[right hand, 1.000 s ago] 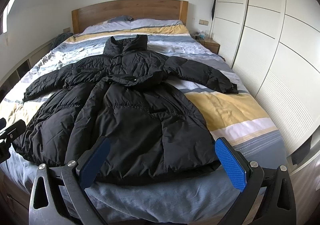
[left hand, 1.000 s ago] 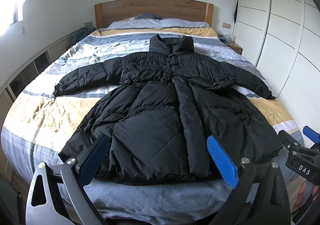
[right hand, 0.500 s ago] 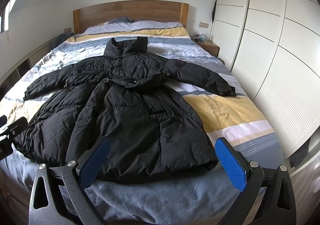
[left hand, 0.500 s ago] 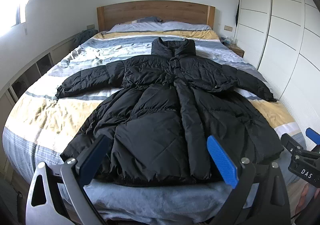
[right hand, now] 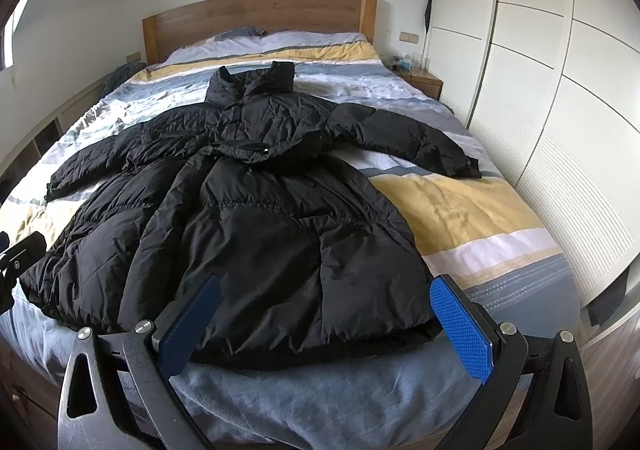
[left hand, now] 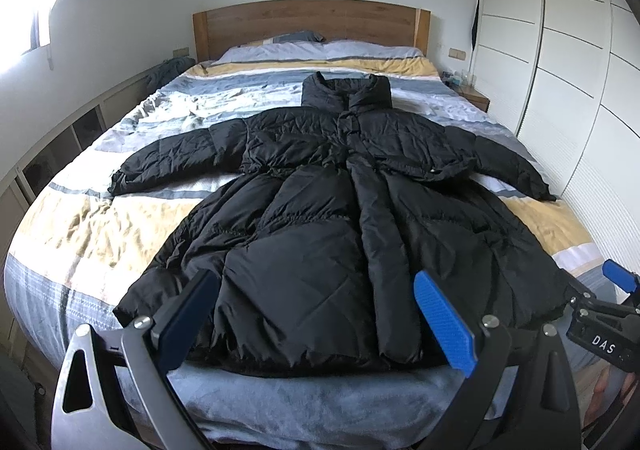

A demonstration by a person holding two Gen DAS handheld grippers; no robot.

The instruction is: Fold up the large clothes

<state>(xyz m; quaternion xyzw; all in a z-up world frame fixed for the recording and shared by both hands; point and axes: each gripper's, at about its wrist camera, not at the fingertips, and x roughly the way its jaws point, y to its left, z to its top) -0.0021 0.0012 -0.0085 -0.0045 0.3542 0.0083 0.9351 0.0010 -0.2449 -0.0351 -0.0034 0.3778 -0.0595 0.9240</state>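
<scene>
Across the left wrist view: we see a black puffer coat (left hand: 340, 218) spread flat, front up, filling the middle of the frame on a striped bed (left hand: 80, 234).
Coat layout: collar toward the wooden headboard (left hand: 312, 26) at top centre, sleeves stretched out to frame left and right, hem nearest us at the lower middle.
Left gripper (left hand: 320, 318): our two blue-padded fingers stand wide apart at the bottom of the frame, holding nothing, just in front of the hem.
Right edge: part of our right gripper (left hand: 612, 314) shows at lower right; we cannot tell its finger state from this view.
Wardrobe (left hand: 560, 50): white panelled doors along the right side.

Across the right wrist view: the coat (right hand: 256, 218) sits centre and left of frame, its right-hand sleeve lying out toward the wardrobe (right hand: 540, 90).
Right gripper (right hand: 326, 326): our fingers are spread wide and empty at the bottom, in front of the hem corner.
Left edge: a dark piece of our left gripper (right hand: 20, 254) pokes in at mid-left.
Nightstand (right hand: 424, 84): beside the headboard (right hand: 260, 14), upper right of centre.
</scene>
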